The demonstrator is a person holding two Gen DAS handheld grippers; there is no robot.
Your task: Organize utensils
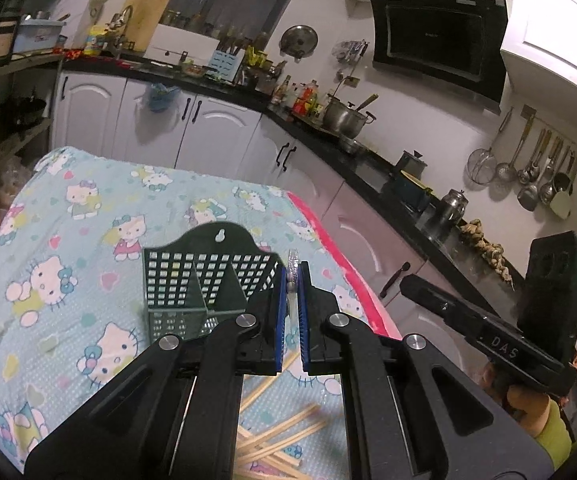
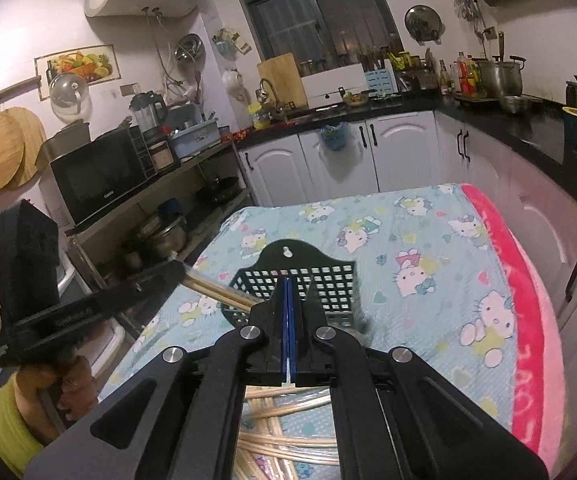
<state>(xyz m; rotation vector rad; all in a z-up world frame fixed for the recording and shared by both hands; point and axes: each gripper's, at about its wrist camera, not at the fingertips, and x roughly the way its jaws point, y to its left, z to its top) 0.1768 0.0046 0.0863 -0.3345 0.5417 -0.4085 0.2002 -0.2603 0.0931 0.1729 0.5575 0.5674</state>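
A dark green perforated utensil holder [image 1: 192, 284] with a divider stands on the Hello Kitty cloth; it also shows in the right wrist view [image 2: 320, 280]. My left gripper [image 1: 293, 276] is shut on a thin utensil handle [image 1: 293, 264] just right of the holder's rim. In the right wrist view the left gripper [image 2: 180, 270] holds wooden chopsticks [image 2: 220, 294] that reach down toward the holder. My right gripper [image 2: 289, 284] is shut with nothing seen between its pads, above the holder. Loose wooden chopsticks [image 1: 276, 436] lie on the cloth under both grippers [image 2: 288, 436].
The table cloth [image 1: 88, 216] has a pink edge [image 2: 528, 300] on the right. Kitchen counters [image 1: 328, 140] with pots and bottles run behind and to the right. A shelf with a microwave [image 2: 96, 176] stands to the left.
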